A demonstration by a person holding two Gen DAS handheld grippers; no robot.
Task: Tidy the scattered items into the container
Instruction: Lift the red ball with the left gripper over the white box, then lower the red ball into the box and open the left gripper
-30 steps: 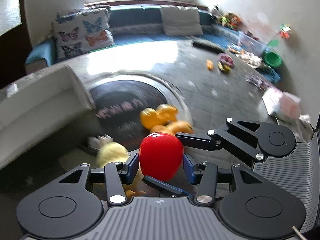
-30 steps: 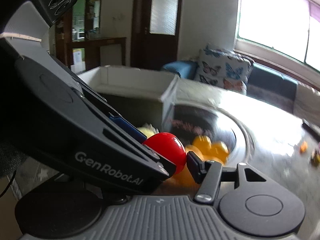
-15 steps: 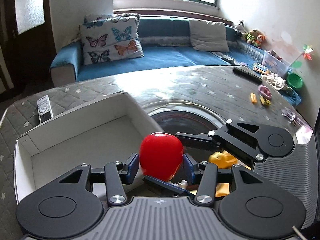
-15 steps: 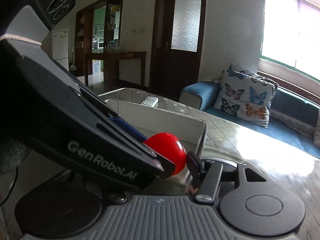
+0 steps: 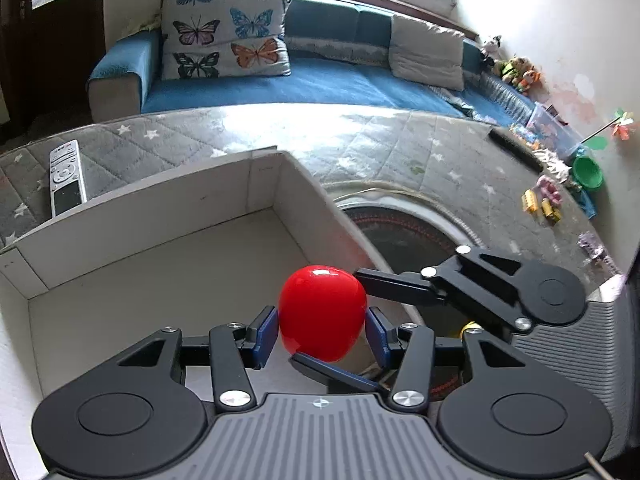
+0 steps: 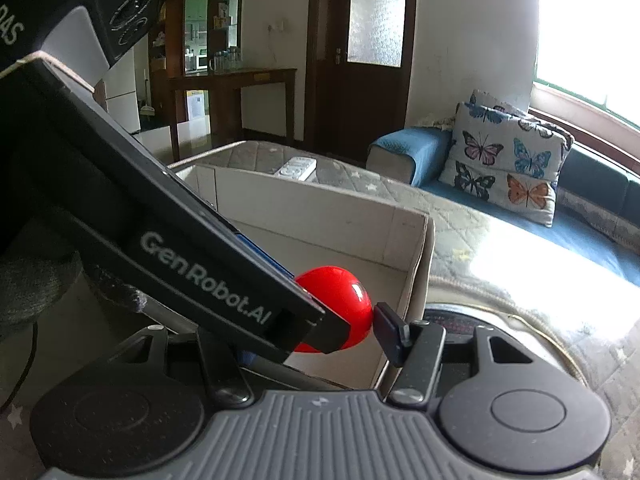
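A glossy red toy sits between the blue pads of my left gripper, which is shut on it. It hangs over the right side of an open white box, just inside its right wall. My right gripper also closes around the red toy, one finger above and one below in the left wrist view. The left gripper's body hides the right gripper's left finger in the right wrist view. The box looks empty inside.
A round dark tray lies right of the box with a yellow toy partly hidden behind the right gripper. A remote control lies left of the box. Small toys lie at the far right. A blue sofa stands behind.
Both grippers have carried the red toy up from the tray and leftward, from above the yellow toys to over the white box. The grip on it has not changed.
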